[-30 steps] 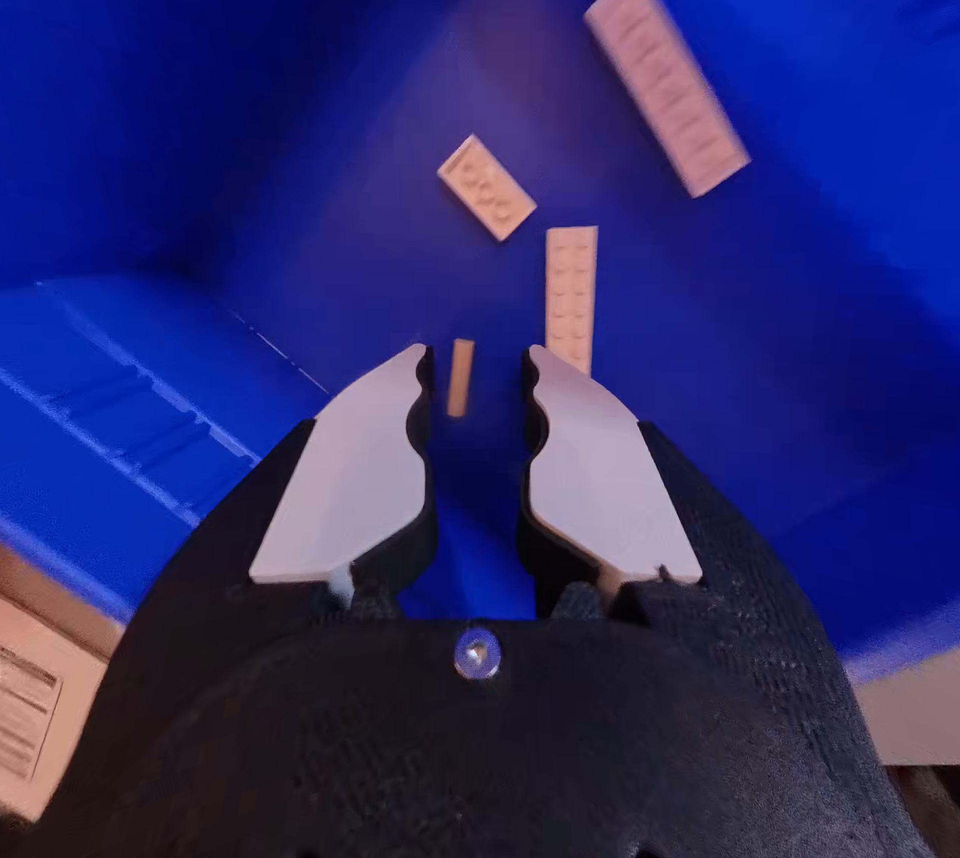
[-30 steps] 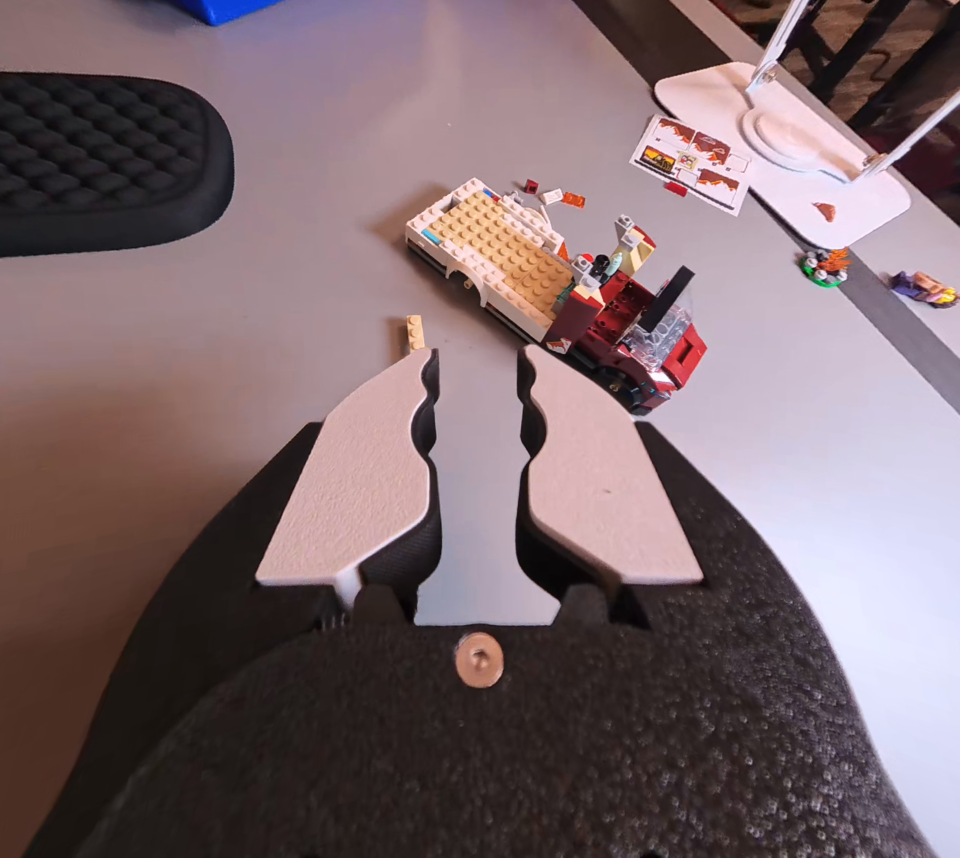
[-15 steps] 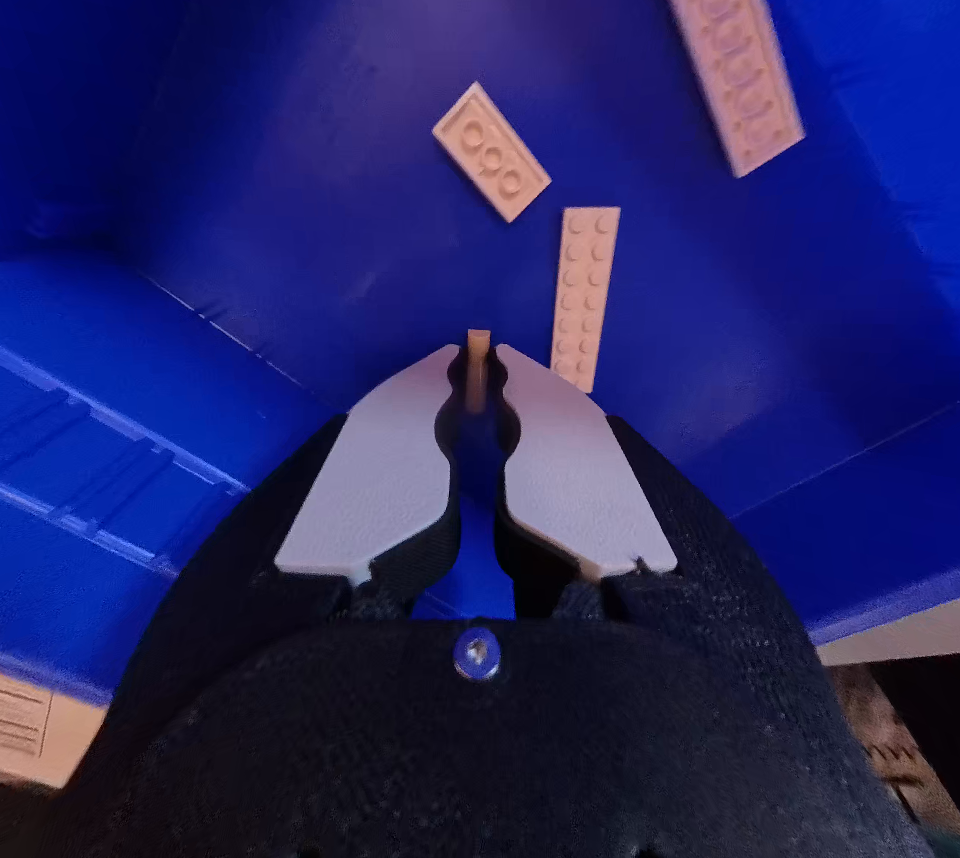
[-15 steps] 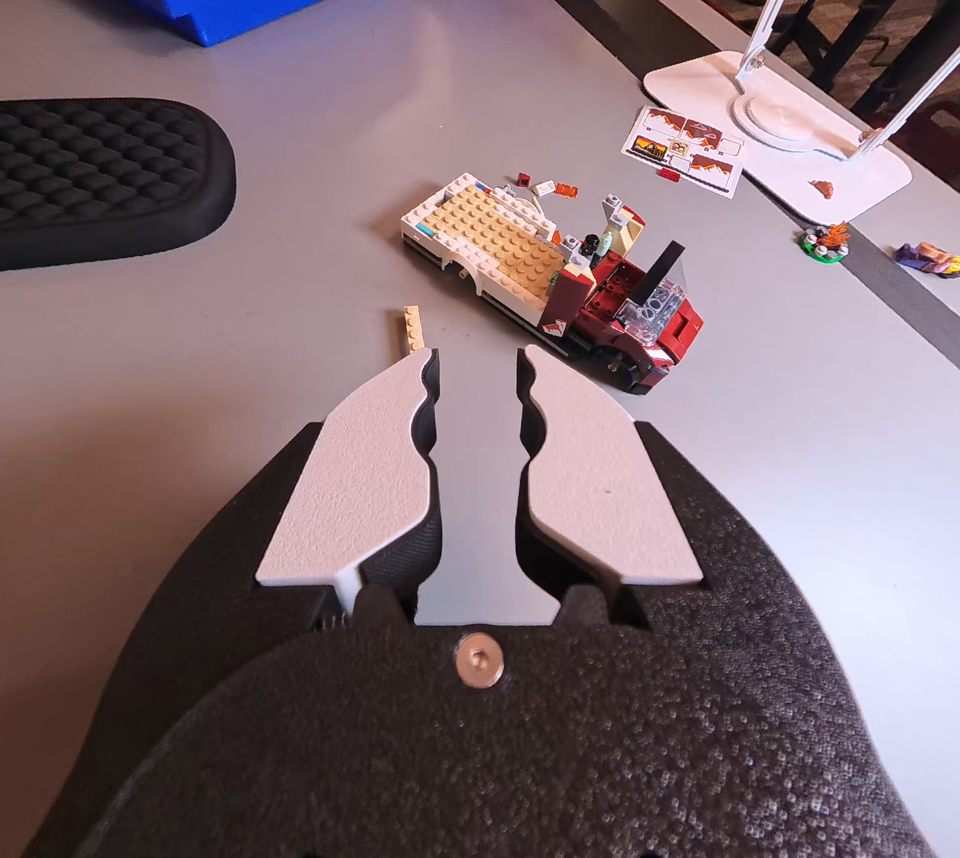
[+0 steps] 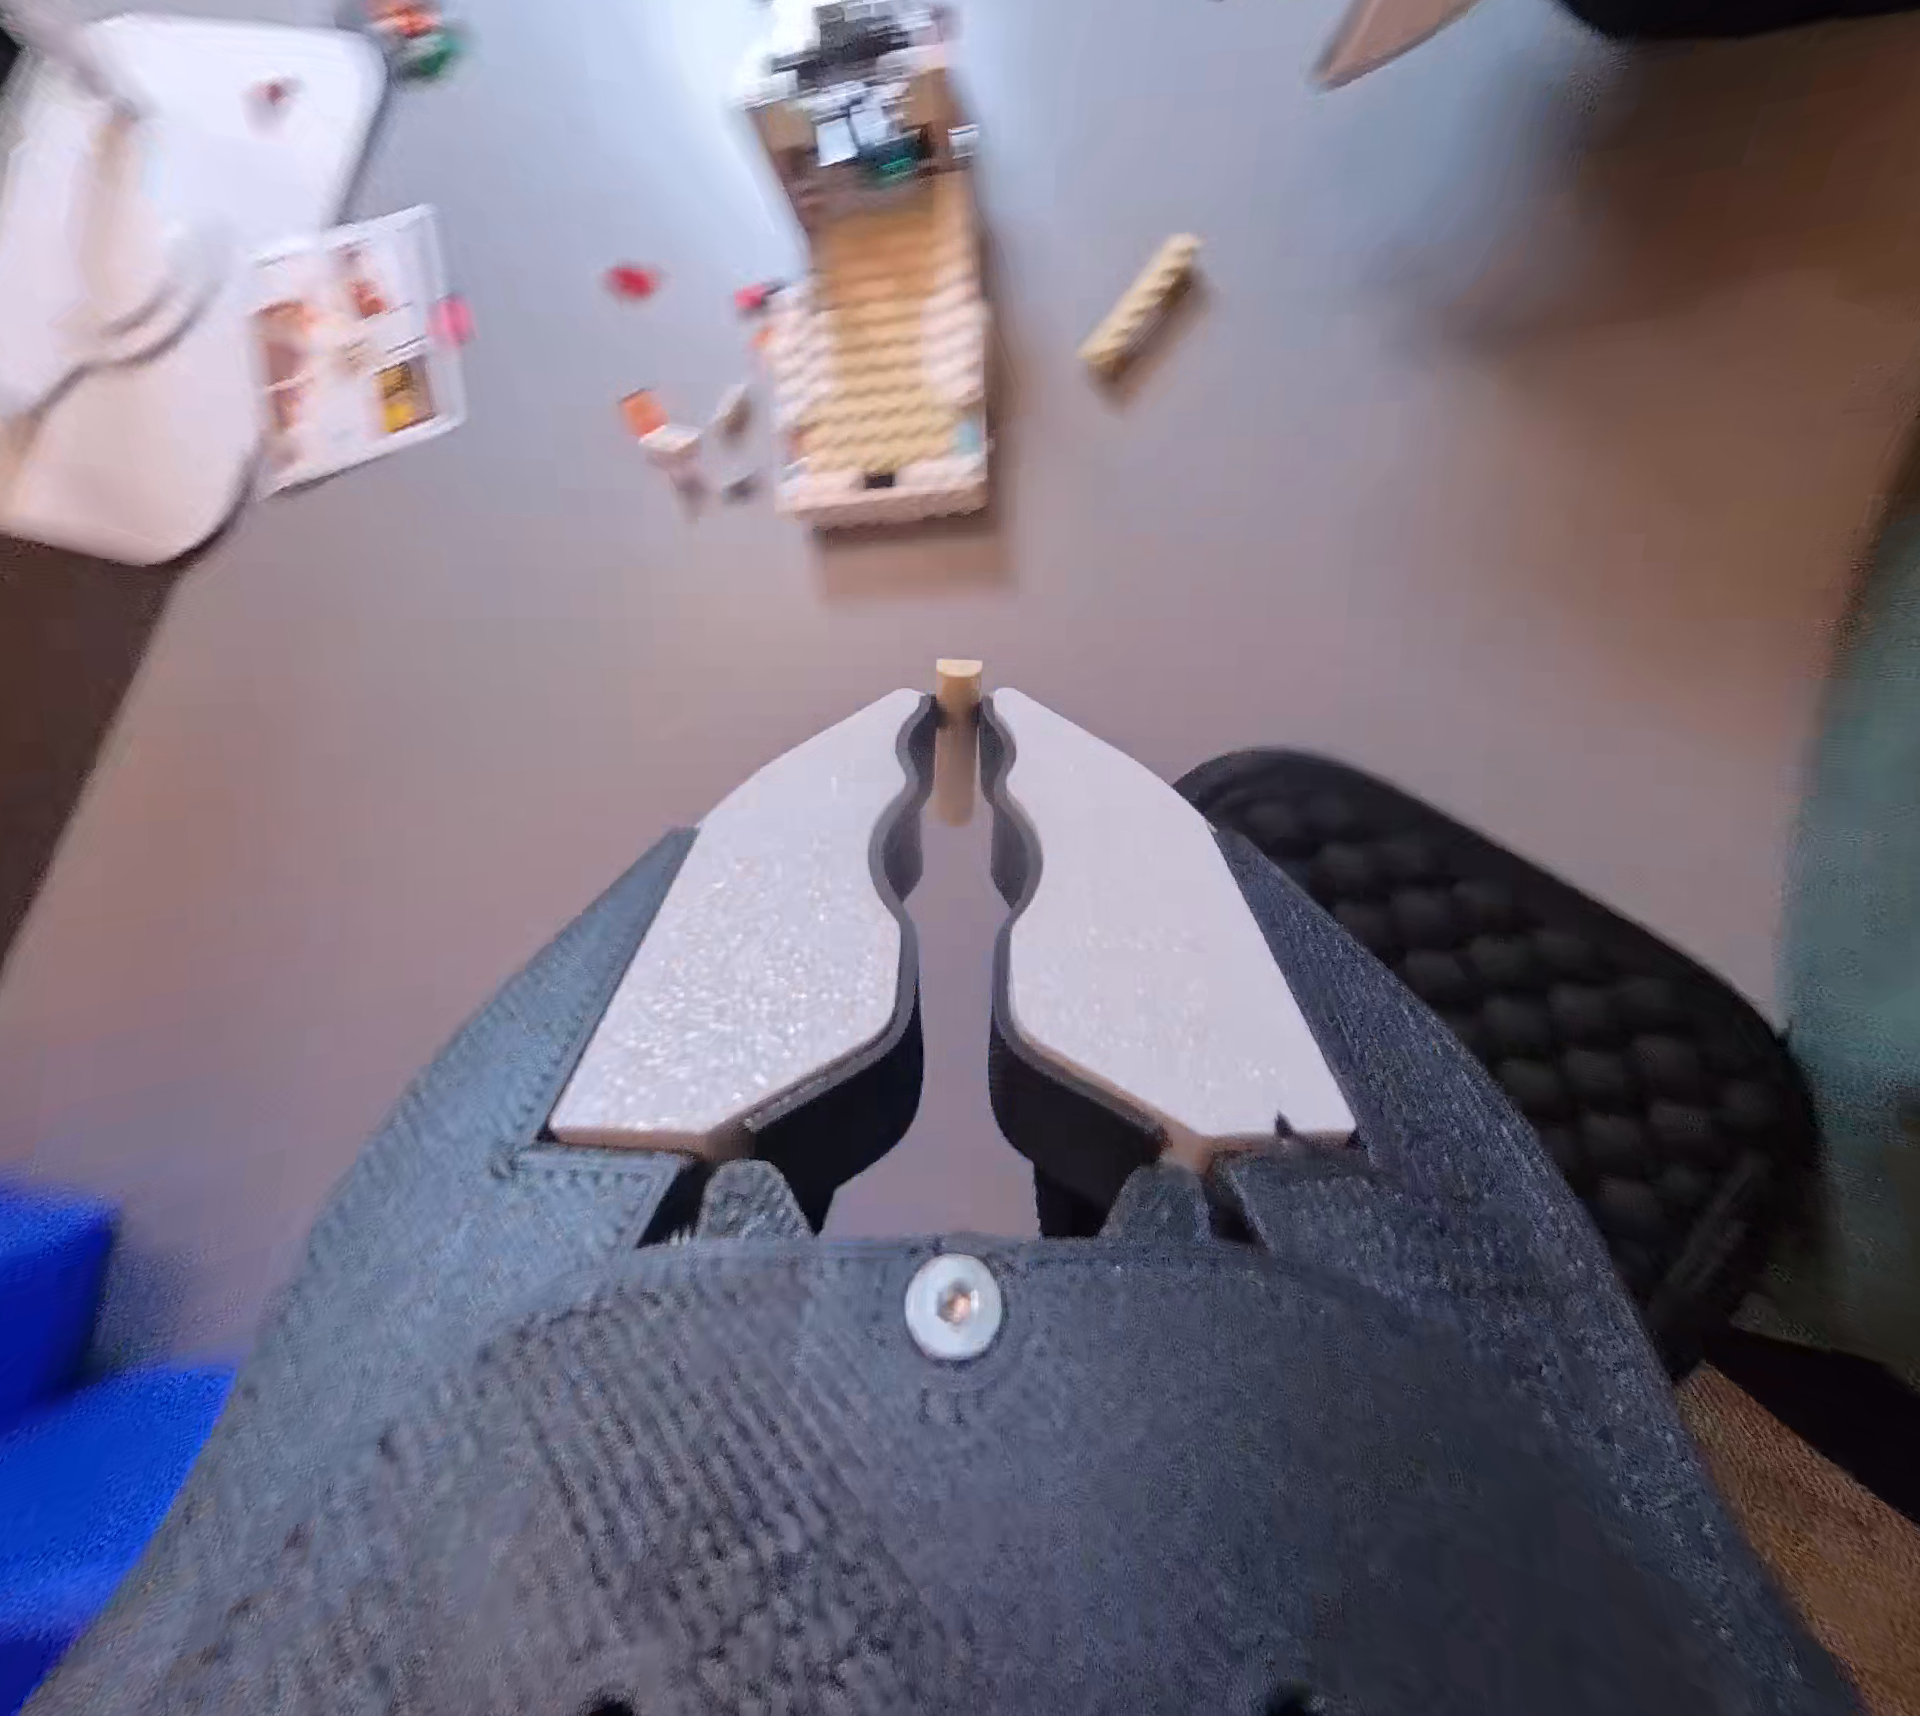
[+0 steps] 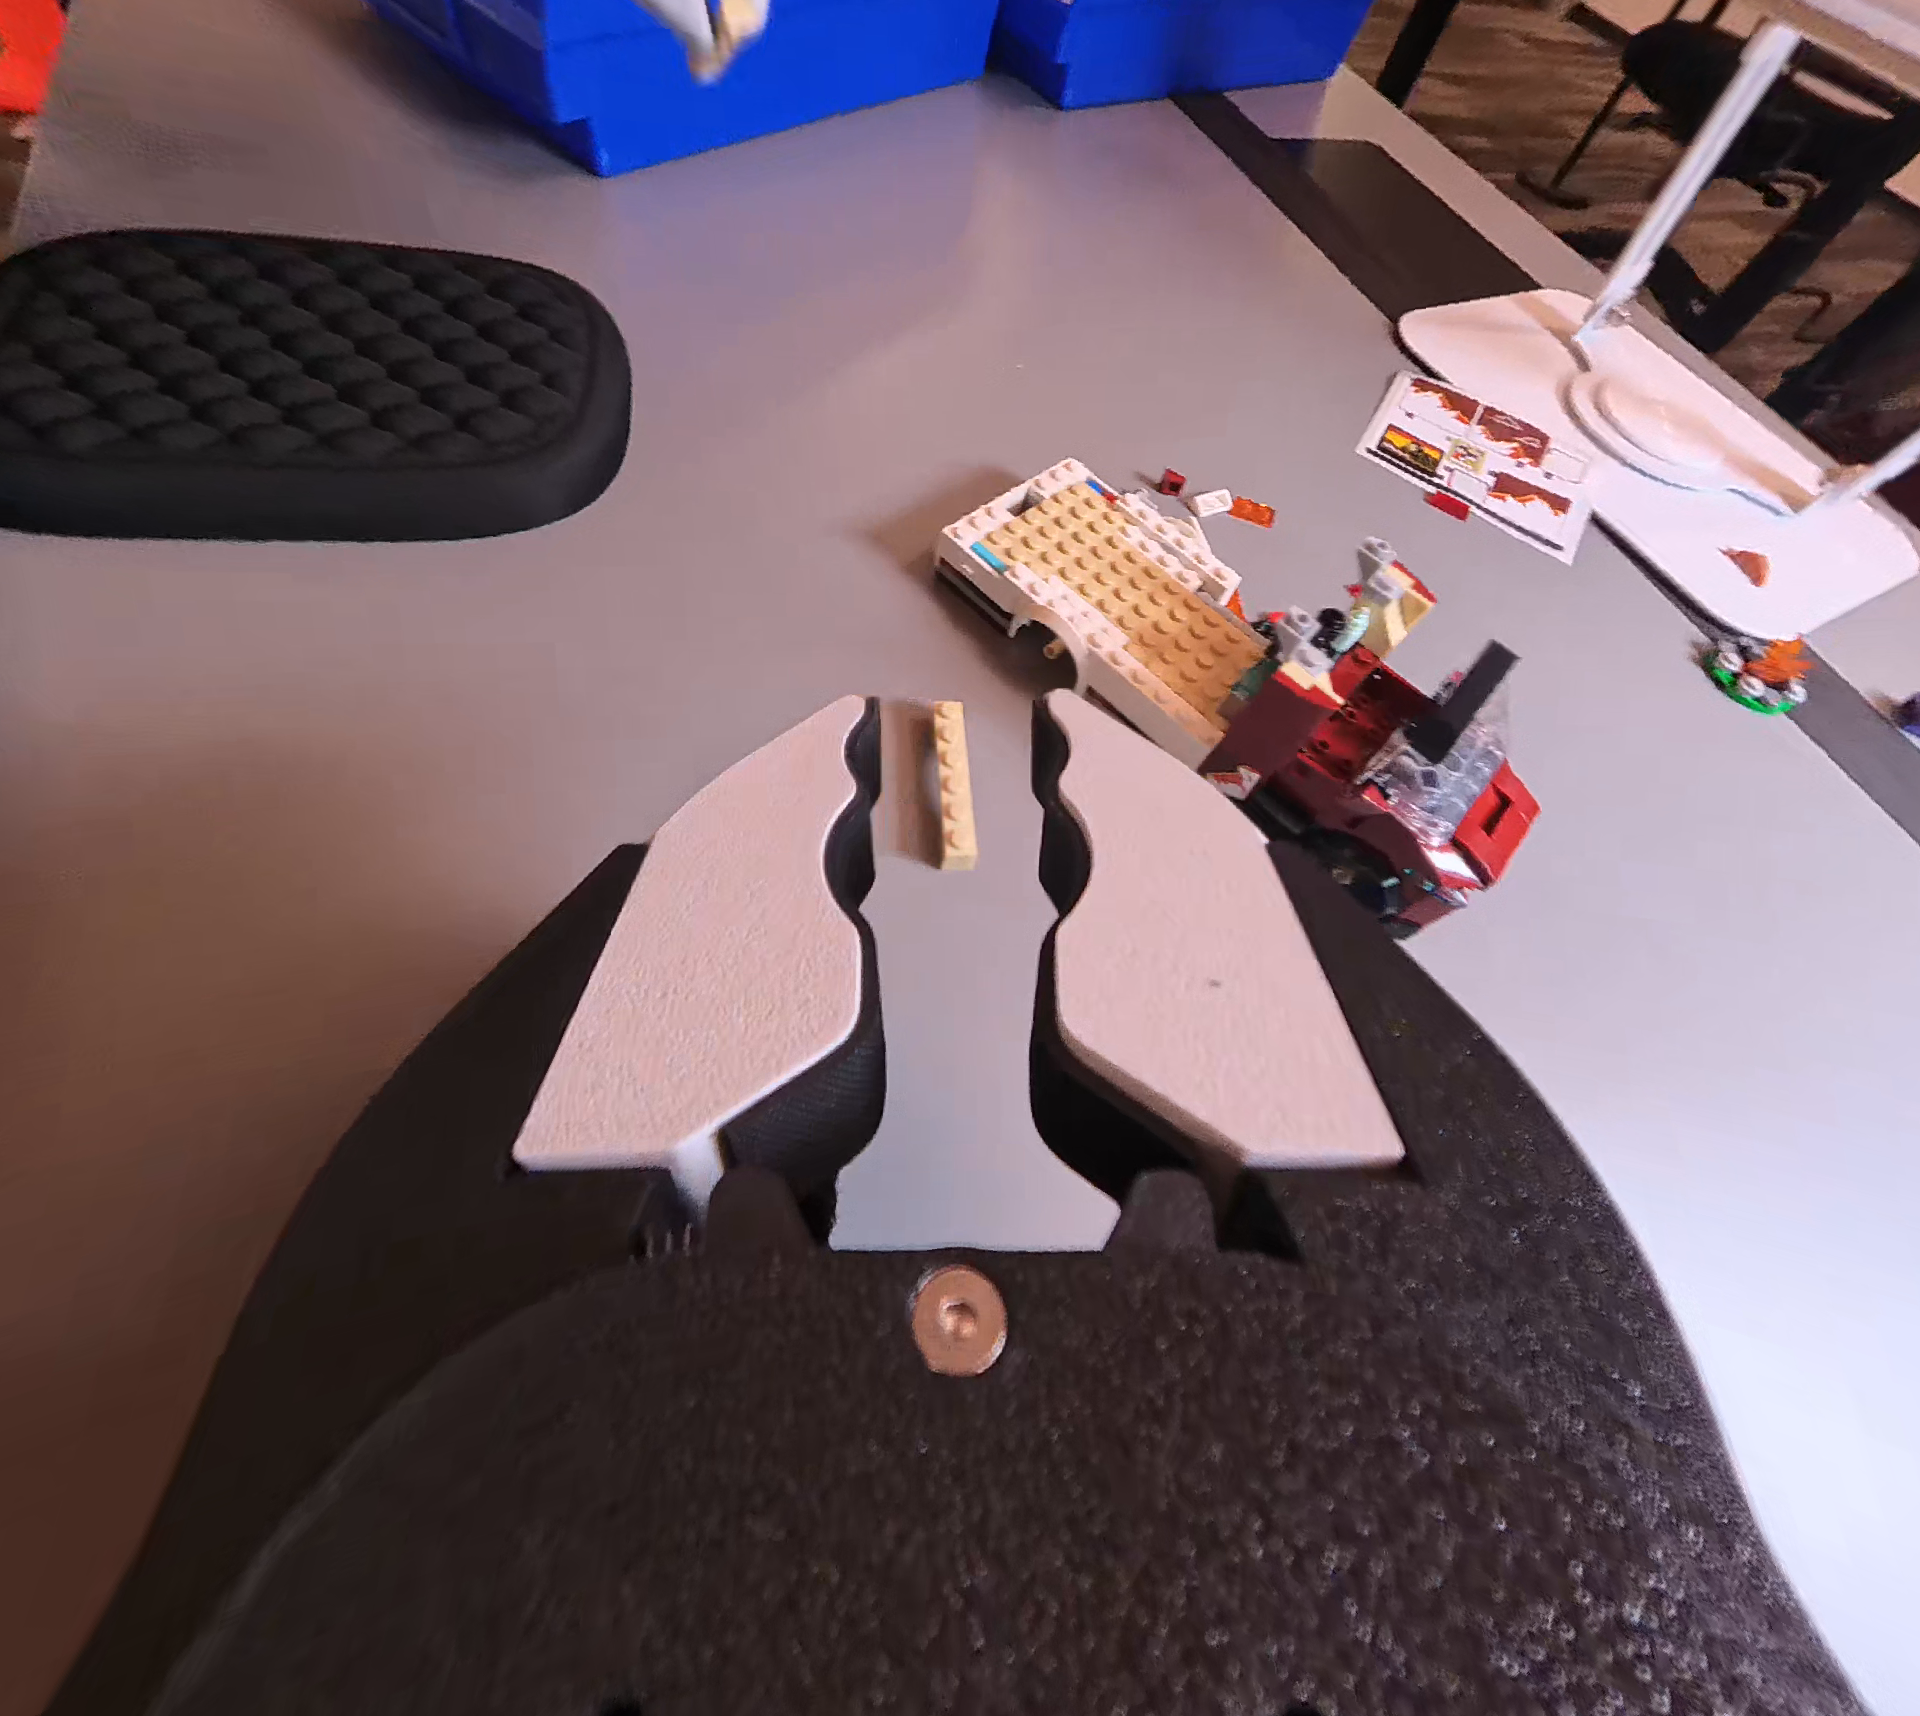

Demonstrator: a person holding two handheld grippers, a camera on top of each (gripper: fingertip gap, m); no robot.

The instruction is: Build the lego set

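Right gripper [image 6: 956, 710] jaws parted, astride the long tan studded lego plate [image 6: 951, 783] — its long axis along the fingers, just beside the half-built red-and-white lego truck [image 6: 1195, 658]; left gripper [image 5: 958, 702] pinches 1 thin tan lego strip [image 5: 954, 731], farther off.

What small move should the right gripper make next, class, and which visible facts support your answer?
Probably lower and close the right gripper on the tan plate. Its jaws stand open with the plate lying flat on the table between the tips, beside the truck model, while the left gripper already holds a tan piece.

half-built truck [image 6: 1226, 658] on table; tan plate [image 6: 951, 783] beside.
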